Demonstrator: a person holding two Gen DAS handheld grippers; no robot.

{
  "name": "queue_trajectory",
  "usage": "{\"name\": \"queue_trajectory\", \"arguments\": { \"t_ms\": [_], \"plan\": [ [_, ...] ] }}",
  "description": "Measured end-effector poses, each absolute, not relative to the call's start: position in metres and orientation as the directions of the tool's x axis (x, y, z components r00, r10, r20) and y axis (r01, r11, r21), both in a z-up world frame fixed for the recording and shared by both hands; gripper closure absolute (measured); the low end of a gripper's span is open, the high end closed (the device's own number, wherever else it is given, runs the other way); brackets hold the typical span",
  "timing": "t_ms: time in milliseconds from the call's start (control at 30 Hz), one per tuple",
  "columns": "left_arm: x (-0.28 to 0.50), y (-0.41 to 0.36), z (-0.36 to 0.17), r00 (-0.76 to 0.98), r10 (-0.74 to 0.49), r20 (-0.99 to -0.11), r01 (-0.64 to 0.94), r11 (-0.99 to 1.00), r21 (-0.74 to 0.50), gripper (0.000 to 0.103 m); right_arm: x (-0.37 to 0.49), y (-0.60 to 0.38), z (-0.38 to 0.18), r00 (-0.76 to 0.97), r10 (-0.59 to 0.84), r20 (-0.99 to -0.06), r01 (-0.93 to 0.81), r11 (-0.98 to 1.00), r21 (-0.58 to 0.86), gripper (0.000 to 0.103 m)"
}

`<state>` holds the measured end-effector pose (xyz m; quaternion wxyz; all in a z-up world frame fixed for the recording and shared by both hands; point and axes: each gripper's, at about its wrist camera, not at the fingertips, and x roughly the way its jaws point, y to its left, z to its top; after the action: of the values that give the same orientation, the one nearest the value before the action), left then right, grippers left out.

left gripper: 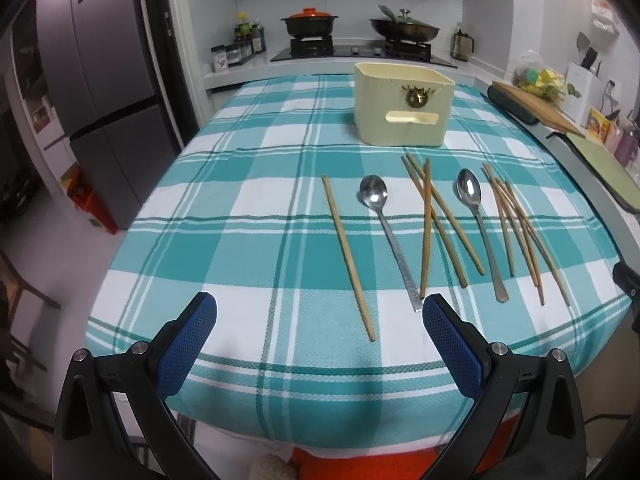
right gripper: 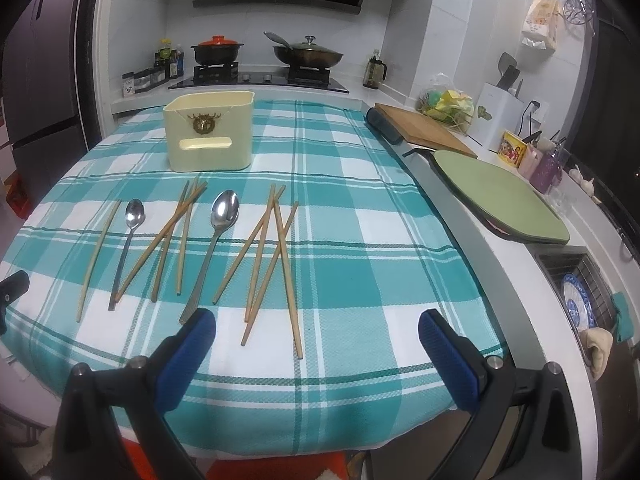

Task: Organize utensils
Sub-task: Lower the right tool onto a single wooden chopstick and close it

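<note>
A cream utensil box stands at the far side of the teal checked tablecloth; it also shows in the right wrist view. In front of it lie a single chopstick, a steel spoon, three crossed chopsticks, a second spoon and several more chopsticks. The right wrist view shows the same row: chopstick, spoon, crossed chopsticks, spoon, chopsticks. My left gripper and right gripper are open and empty above the near table edge.
A counter on the right holds a wooden cutting board, a green board and a sink with a blue plate. A stove with pots stands behind the table. A fridge is at the left.
</note>
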<state>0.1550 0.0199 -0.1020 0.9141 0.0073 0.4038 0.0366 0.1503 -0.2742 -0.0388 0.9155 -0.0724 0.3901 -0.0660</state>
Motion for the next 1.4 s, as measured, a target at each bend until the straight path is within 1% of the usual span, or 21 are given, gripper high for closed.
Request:
{"name": "queue_trajectory", "arguments": {
  "t_ms": [100, 267, 333, 433, 700, 800, 867, 900, 933, 967, 1033, 1067, 1100, 1133, 1167, 1200, 1233, 1267, 1300, 1333, 1400],
  "plan": [
    [0.168, 0.035, -0.110, 0.649, 0.055, -0.759, -0.094, 0.996, -0.009, 0.000, 0.154, -0.277, -0.042, 0.685, -0.159, -0.711, 0.059, 0.985, -0.164, 0.000],
    [0.197, 0.047, -0.123, 0.621, 0.008, -0.784, -0.107, 0.991, -0.074, 0.000, 0.160, -0.282, -0.051, 0.685, -0.069, -0.725, 0.018, 0.997, -0.078, 0.000],
    [0.212, 0.041, -0.128, 0.622, 0.018, -0.783, -0.084, 0.995, -0.044, 0.001, 0.164, -0.283, -0.056, 0.680, -0.044, -0.732, 0.002, 0.998, -0.059, 0.000],
    [0.238, 0.041, -0.136, 0.626, 0.080, -0.775, -0.112, 0.994, 0.012, 0.001, 0.168, -0.287, -0.061, 0.676, -0.029, -0.736, -0.006, 0.999, -0.044, 0.000],
    [0.299, 0.039, -0.182, 0.544, 0.194, -0.816, -0.085, 0.981, 0.176, 0.001, 0.196, -0.310, -0.072, 0.677, 0.026, -0.735, -0.027, 1.000, 0.011, 0.000],
    [0.306, 0.046, -0.184, 0.546, 0.169, -0.821, -0.069, 0.985, 0.157, 0.000, 0.223, -0.322, -0.080, 0.649, 0.064, -0.758, -0.047, 0.998, 0.044, 0.000],
    [0.311, 0.048, -0.184, 0.545, 0.160, -0.823, -0.045, 0.986, 0.161, 0.000, 0.243, -0.326, -0.088, 0.620, 0.089, -0.779, -0.070, 0.996, 0.058, 0.003],
    [0.313, 0.048, -0.183, 0.544, 0.157, -0.824, -0.036, 0.986, 0.164, 0.000, 0.253, -0.325, -0.092, 0.606, 0.102, -0.789, -0.085, 0.994, 0.063, 0.010],
    [0.316, 0.049, -0.183, 0.542, 0.153, -0.826, -0.029, 0.986, 0.164, 0.000, 0.263, -0.323, -0.098, 0.588, 0.121, -0.799, -0.105, 0.992, 0.073, 0.019],
    [0.317, 0.050, -0.183, 0.540, 0.148, -0.829, -0.021, 0.986, 0.163, 0.000, 0.273, -0.320, -0.103, 0.569, 0.147, -0.809, -0.130, 0.988, 0.088, 0.023],
    [0.321, 0.051, -0.184, 0.536, 0.149, -0.831, -0.013, 0.986, 0.168, 0.000, 0.296, -0.312, -0.114, 0.528, 0.185, -0.829, -0.168, 0.979, 0.111, 0.038],
    [0.323, 0.052, -0.185, 0.529, 0.157, -0.834, -0.008, 0.984, 0.181, 0.001, 0.308, -0.309, -0.118, 0.513, 0.202, -0.834, -0.184, 0.975, 0.122, 0.041],
    [0.327, 0.054, -0.188, 0.513, 0.162, -0.843, 0.004, 0.982, 0.191, 0.001, 0.319, -0.305, -0.123, 0.499, 0.210, -0.841, -0.197, 0.972, 0.126, 0.045],
    [0.330, 0.055, -0.190, 0.508, 0.151, -0.848, 0.013, 0.983, 0.184, 0.000, 0.330, -0.302, -0.128, 0.485, 0.205, -0.850, -0.203, 0.972, 0.118, 0.055],
    [0.329, 0.059, -0.190, 0.511, 0.131, -0.850, 0.016, 0.987, 0.162, 0.001, 0.341, -0.300, -0.134, 0.465, 0.199, -0.862, -0.208, 0.972, 0.113, 0.059],
    [0.329, 0.062, -0.191, 0.502, 0.108, -0.858, 0.021, 0.990, 0.137, 0.002, 0.350, -0.299, -0.140, 0.443, 0.204, -0.873, -0.214, 0.970, 0.118, 0.069],
    [0.329, 0.065, -0.191, 0.496, 0.075, -0.865, 0.028, 0.994, 0.102, 0.007, 0.356, -0.300, -0.145, 0.424, 0.209, -0.881, -0.210, 0.969, 0.129, 0.080],
    [0.328, 0.068, -0.190, 0.489, 0.042, -0.871, 0.036, 0.997, 0.068, 0.011, 0.358, -0.303, -0.144, 0.433, 0.205, -0.878, -0.198, 0.972, 0.129, 0.085],
    [0.327, 0.070, -0.191, 0.485, 0.020, -0.874, 0.039, 0.998, 0.044, 0.012, 0.360, -0.306, -0.143, 0.421, 0.216, -0.881, -0.191, 0.971, 0.147, 0.090],
    [0.327, 0.071, -0.191, 0.484, 0.010, -0.875, 0.040, 0.999, 0.033, 0.012, 0.360, -0.311, -0.140, 0.415, 0.232, -0.880, -0.184, 0.968, 0.168, 0.091],
    [0.327, 0.071, -0.192, 0.487, -0.002, -0.874, 0.052, 0.998, 0.027, 0.012, 0.357, -0.317, -0.138, 0.412, 0.202, -0.888, -0.178, 0.974, 0.139, 0.091]
  ]
}}
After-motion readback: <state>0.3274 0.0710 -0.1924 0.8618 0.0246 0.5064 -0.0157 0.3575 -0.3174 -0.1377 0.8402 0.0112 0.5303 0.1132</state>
